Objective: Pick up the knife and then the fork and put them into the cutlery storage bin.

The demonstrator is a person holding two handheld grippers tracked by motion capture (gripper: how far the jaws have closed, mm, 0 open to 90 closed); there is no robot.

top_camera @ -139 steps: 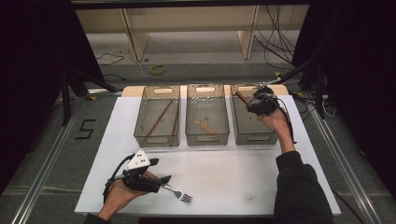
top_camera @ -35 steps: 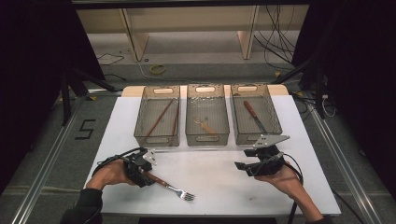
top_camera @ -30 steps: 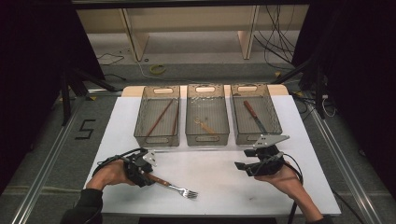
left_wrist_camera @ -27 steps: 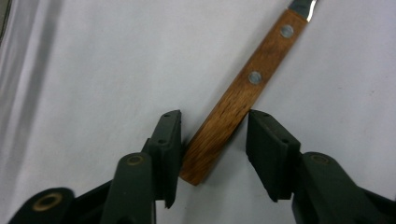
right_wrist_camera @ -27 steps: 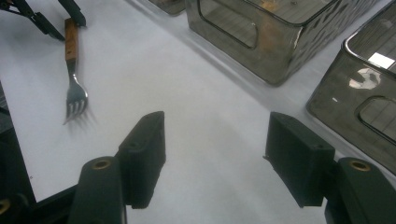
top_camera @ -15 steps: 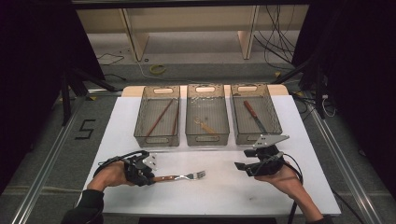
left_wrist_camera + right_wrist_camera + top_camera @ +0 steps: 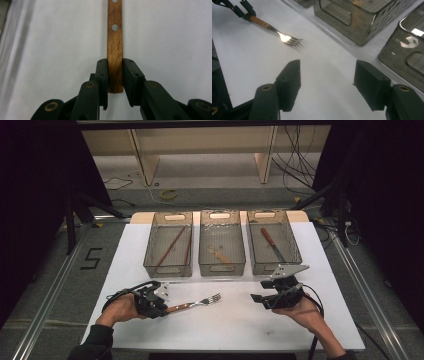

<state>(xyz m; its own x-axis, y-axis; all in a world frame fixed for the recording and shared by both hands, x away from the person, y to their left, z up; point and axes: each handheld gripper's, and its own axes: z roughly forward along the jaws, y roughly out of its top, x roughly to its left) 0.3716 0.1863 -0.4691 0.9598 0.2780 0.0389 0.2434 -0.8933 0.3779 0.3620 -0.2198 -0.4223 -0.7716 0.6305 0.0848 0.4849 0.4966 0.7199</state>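
- The left gripper (image 7: 162,308) sits low on the white-covered table (image 7: 225,335), at about 8 o'clock from the table's middle in the high view, held in the person's left hand (image 7: 120,307).
- Its jaws have just been closing and now clamp the butt end of the wooden-handled metal fork (image 7: 197,303); in the left gripper view the brown riveted handle (image 7: 114,50) runs straight out towards 12 o'clock from between the two black pads (image 7: 102,72), which press on both its sides.
- In the high view the fork points from the left gripper towards 2 o'clock, its shiny tines (image 7: 214,298) near the middle of the table's near half.
- Whether the fork is lifted clear of the table or resting on it cannot be told.
- The right gripper (image 7: 257,299) is at about 4 o'clock from the table's middle, in the person's right hand (image 7: 305,312), with its jaws apart and nothing between them.
- In the right gripper view the fork (image 7: 284,37) lies at 11 o'clock, well apart from those jaws.
- Three clear smoky plastic bins stand in a row at the far side: the left bin (image 7: 169,267), the middle bin (image 7: 222,266) and the right bin (image 7: 276,266), the last just beyond the right gripper.
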